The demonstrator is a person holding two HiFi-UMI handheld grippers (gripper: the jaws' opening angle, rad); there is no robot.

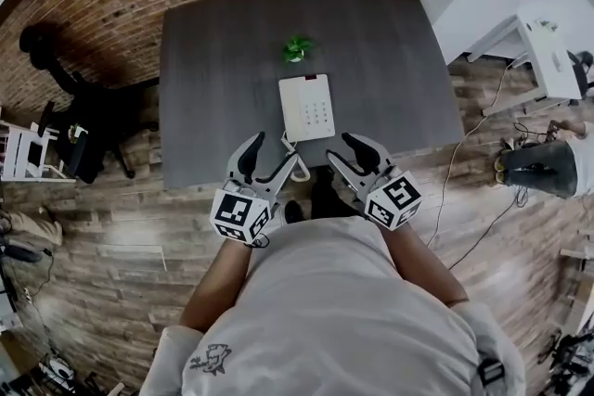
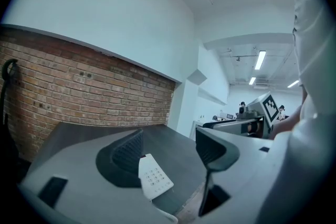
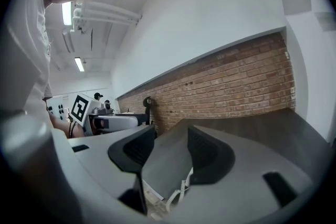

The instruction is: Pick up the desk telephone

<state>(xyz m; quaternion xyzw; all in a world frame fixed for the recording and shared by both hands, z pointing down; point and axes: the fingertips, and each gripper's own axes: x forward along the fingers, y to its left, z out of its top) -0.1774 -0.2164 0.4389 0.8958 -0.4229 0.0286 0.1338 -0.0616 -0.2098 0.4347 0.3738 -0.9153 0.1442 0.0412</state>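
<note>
White desk telephone lay mid-frame on the dark worktop, below a small green plant. We held the left claw and right claw just beneath the phone, both spread apart, gripping nothing.

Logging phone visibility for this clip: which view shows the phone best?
Head view: the whole phone shows from above, keypad visible. The left gripper view shows it obliquely, low between the jaws. The right gripper view shows only its cord and an edge.
</note>
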